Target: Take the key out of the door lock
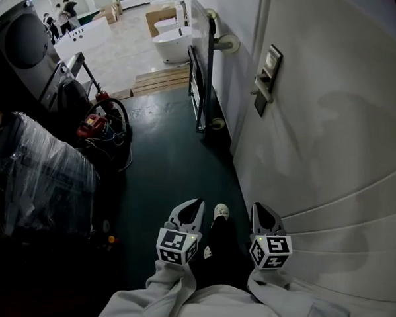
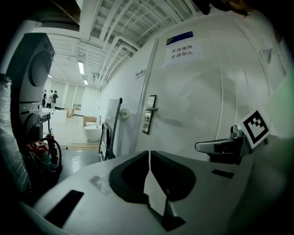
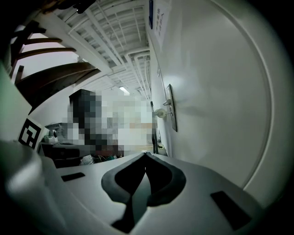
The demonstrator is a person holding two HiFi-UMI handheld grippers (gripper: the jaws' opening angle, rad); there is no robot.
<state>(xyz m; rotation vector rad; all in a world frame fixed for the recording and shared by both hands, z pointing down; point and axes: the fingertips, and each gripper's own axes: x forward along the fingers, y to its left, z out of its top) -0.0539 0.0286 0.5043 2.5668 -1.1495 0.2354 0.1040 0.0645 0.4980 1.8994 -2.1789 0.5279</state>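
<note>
The white door point(image 1: 332, 128) fills the right side of the head view. Its dark lock plate point(image 1: 268, 79) with a lever handle point(image 1: 260, 93) is well ahead of both grippers. The plate also shows small in the left gripper view point(image 2: 149, 114) and in the right gripper view point(image 3: 171, 114). The key is too small to make out in any view. My left gripper point(image 1: 197, 202) and right gripper point(image 1: 257, 205) are held low, side by side above the dark floor, far short of the lock. The left gripper's point(image 2: 149, 152) jaws meet with nothing between them. So do the right gripper's point(image 3: 145, 154).
A metal trolley frame point(image 1: 202, 75) leans on the wall just past the door. A plastic-wrapped bundle point(image 1: 32, 172), a red tool with cables point(image 1: 97, 126) and a dark machine point(image 1: 25, 46) line the left. A white tub point(image 1: 174, 44) and a wooden pallet point(image 1: 162, 80) stand farther off. A paper sign point(image 2: 183, 49) hangs on the door.
</note>
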